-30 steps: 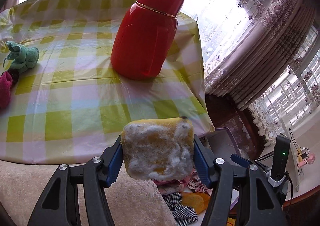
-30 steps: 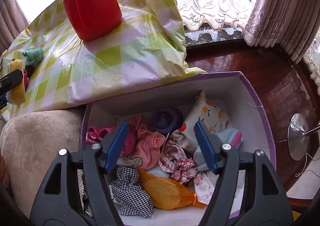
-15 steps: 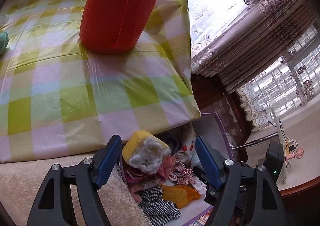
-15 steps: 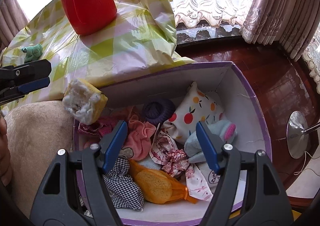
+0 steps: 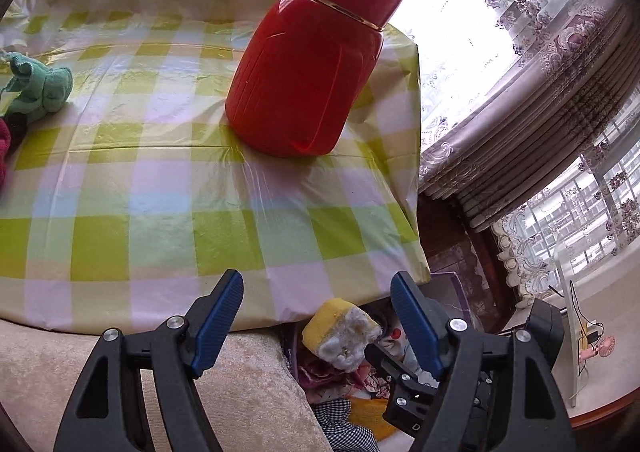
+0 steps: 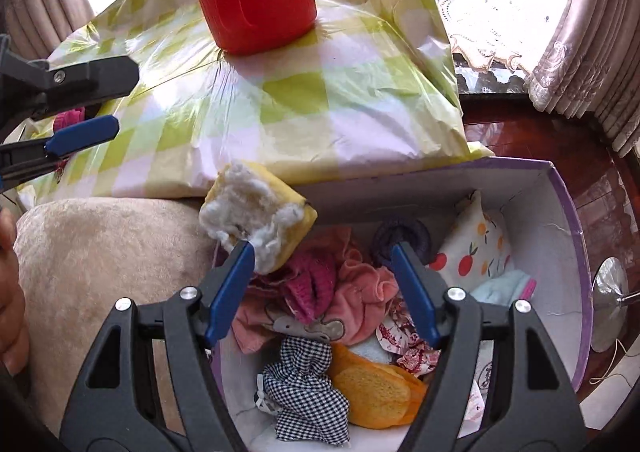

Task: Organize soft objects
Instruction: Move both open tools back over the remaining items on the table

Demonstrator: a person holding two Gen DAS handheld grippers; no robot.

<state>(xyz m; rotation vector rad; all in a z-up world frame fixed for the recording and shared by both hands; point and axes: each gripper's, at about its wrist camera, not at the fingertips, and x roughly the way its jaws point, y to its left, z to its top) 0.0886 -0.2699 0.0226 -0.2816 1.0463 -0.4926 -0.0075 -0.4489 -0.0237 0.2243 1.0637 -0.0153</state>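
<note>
The white cardboard box with purple rim [image 6: 576,236], on the floor to the right of the table, already held a heap of soft items: a pink knitted piece [image 6: 316,284], a black-and-white checked cloth [image 6: 304,384], an orange sponge-like pad [image 6: 376,388] and a fruit-print pouch [image 6: 468,248]. The yellow sponge block with white fluff on one face [image 6: 256,220] sat at the box's near-left corner, seemingly in mid-fall or lodged against the rim; which could not be told. On the green-and-white checked plastic tablecloth [image 5: 160,180], a mint-green plush toy [image 5: 40,88] and a magenta fabric item [image 5: 4,148] remained at the far left, beside a red plastic jar [image 5: 308,80], which is not soft. The task was judged mostly done, with at least those two items left.

The left gripper [image 5: 316,316] stood with jaws apart and empty. The right gripper [image 6: 324,288] hovered over the box, jaws apart, holding nothing.

A second earlier the left gripper had clamped the sponge over the table edge; it had since released it, and the sponge had gone to the box.
</note>
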